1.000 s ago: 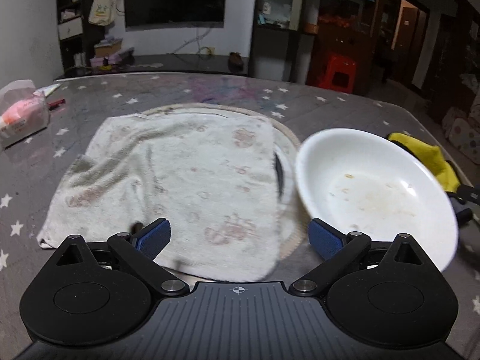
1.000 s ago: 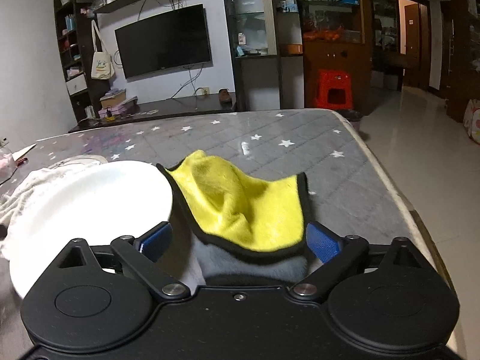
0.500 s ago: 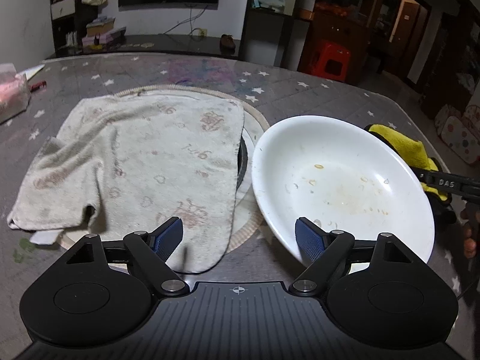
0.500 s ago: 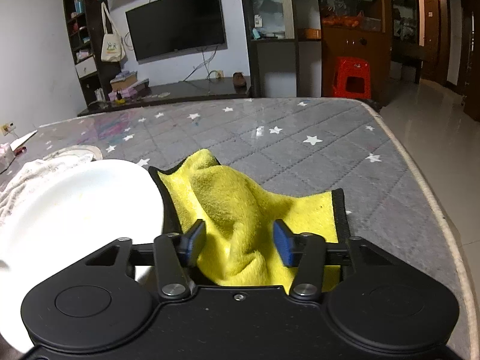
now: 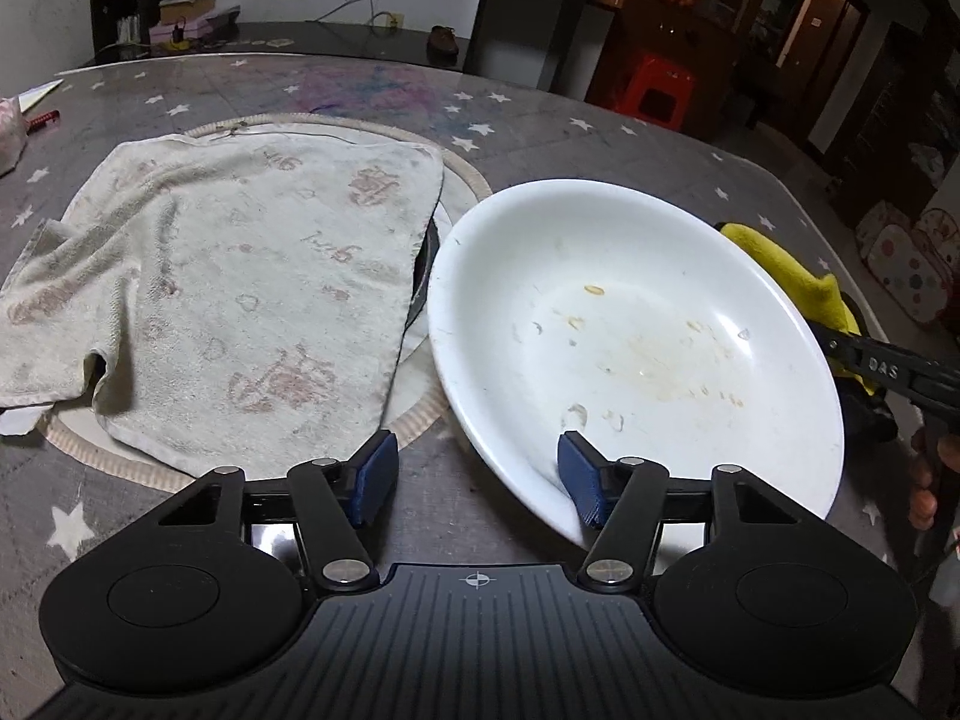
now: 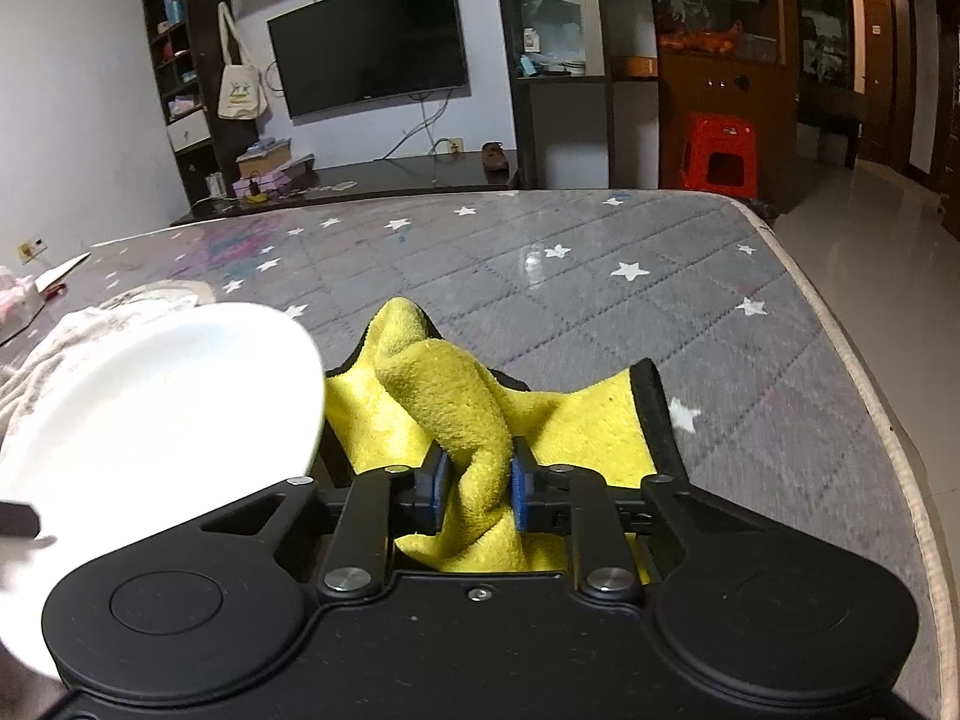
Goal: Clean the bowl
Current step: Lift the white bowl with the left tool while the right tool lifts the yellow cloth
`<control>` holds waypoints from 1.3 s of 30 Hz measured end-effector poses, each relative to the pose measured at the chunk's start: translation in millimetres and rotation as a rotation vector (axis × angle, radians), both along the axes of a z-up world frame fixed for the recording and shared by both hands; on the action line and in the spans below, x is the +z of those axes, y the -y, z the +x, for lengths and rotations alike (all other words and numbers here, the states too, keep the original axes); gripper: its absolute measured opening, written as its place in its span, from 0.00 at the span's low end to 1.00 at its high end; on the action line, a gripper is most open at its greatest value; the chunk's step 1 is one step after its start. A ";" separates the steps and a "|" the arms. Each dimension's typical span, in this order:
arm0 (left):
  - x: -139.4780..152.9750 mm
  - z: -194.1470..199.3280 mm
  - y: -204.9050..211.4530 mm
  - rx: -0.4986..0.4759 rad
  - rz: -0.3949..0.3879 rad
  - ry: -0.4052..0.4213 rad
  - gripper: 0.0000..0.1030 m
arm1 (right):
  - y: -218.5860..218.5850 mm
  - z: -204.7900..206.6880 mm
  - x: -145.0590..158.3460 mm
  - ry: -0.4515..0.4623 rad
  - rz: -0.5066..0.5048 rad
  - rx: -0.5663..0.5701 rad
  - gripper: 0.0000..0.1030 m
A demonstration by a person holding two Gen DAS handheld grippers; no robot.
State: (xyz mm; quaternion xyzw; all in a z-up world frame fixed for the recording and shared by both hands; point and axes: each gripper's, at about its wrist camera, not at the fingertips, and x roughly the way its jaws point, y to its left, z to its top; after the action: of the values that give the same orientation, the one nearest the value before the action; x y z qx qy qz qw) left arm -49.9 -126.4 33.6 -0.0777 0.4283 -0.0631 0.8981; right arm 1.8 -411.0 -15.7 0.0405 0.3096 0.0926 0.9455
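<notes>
Right wrist: R gripper [image 6: 475, 486] pinching yellow cloth [image 6: 474, 420] beside bowl [image 6: 150, 408].

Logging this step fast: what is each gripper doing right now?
Left gripper: open, holding nothing; its right finger sits by the near rim of the white bowl.
Right gripper: shut on the yellow cloth.

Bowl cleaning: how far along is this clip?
Done: the right gripper has pinched the yellow cloth. In hand: the left gripper, open, straddles the white bowl's near rim. Left: all wiping; food residue still marks the inside.
</notes>
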 end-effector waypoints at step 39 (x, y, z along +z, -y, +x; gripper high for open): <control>1.6 27.8 7.6 -0.223 0.065 -0.061 0.34 | -7.6 -67.3 2.4 0.012 0.181 0.188 0.19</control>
State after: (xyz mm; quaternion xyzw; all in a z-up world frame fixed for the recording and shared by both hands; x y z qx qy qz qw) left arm -22.0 -134.0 35.2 -0.0023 0.4633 -0.1463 0.8740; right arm -65.5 -403.4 -13.3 0.0959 0.2965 0.2086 0.9270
